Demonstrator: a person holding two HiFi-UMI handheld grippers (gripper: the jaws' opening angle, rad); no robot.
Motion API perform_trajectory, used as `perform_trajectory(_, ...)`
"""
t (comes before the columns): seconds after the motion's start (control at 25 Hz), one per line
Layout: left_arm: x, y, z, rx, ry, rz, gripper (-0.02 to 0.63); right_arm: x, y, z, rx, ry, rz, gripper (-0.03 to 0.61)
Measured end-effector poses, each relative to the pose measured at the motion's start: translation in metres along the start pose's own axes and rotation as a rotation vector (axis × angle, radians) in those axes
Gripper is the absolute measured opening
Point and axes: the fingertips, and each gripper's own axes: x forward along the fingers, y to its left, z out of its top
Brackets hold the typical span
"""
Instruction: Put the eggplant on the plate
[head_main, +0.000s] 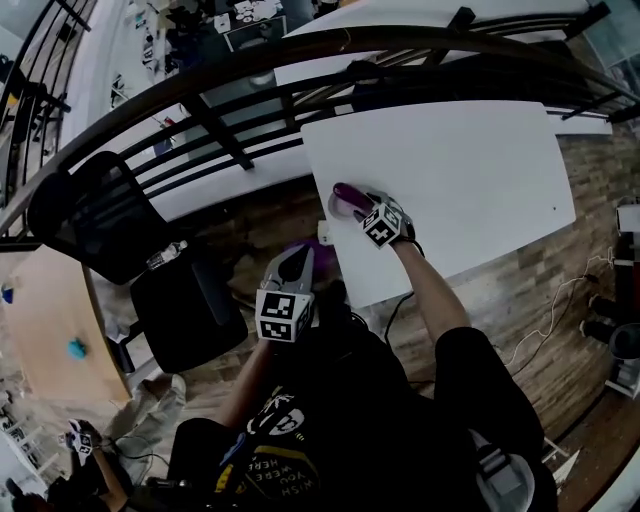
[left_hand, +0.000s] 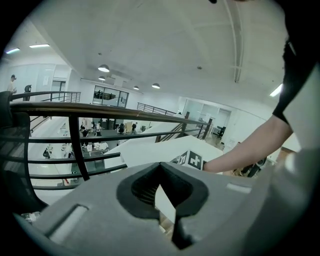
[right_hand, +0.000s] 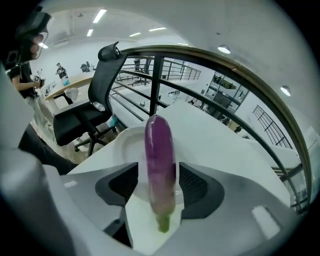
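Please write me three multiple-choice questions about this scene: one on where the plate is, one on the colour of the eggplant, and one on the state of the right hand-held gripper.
1. Where is the plate?
A. on the table
B. on a chair
C. on the floor

2. What colour is the body of the eggplant?
A. yellow
B. purple
C. white

3. How do the jaws of the right hand-held gripper stand?
A. closed together, empty
B. clamped on the plate's rim
C. apart, with the eggplant between them

Answers:
1 A: the plate rests near a corner of the table.
2 B: the skin is purple, with a green stem end.
3 C: the right gripper view shows the pads standing wide, with a gap beside the eggplant.
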Motion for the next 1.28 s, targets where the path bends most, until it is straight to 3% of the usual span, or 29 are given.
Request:
perform_trajectory(0.16, 0.005, -0.001, 0.010, 0.024, -0.017, -0.029, 0.005, -0.043, -0.008, 0.004, 0.107, -0.107, -0.079, 0.267)
perform_trajectory(0.28, 0.005, -0.006, 0.025, 0.045, -0.046, -0.061, 0.005, -0.099, -0.008, 0.005, 0.278, -0.249, -0.152, 0.260)
perform_trajectory(0.44, -0.003, -0.013, 0.048, 0.084, -0.104, -0.089, 0.005, -0.190, 0.011, 0.013, 0.516, -0.481, -0.215, 0.207)
perform_trajectory(0.56, -0.012, -0.020, 0.061, 0.116, -0.146, -0.096, 0.005, -0.250, 0.031, 0.018, 0.645, -0.619, -0.254, 0.131)
perform_trajectory(0.6, -0.012, -0.022, 0.063, 0.125, -0.154, -0.099, 0.005, -0.266, 0.037, 0.019, 0.676, -0.644, -0.268, 0.078)
perform_trajectory(0.68, -0.011, -0.026, 0.061, 0.135, -0.150, -0.102, 0.005, -0.289, 0.049, 0.018, 0.717, -0.669, -0.298, 0.003)
perform_trajectory(1.04, -0.022, -0.054, 0.061, 0.178, -0.161, -0.135, 0.005, -0.329, 0.064, 0.002, 0.778, -0.717, -0.382, 0.002)
perform_trajectory(1.28, -0.028, -0.070, 0.058, 0.198, -0.162, -0.160, 0.005, -0.339, 0.070, -0.004, 0.803, -0.736, -0.375, 0.002)
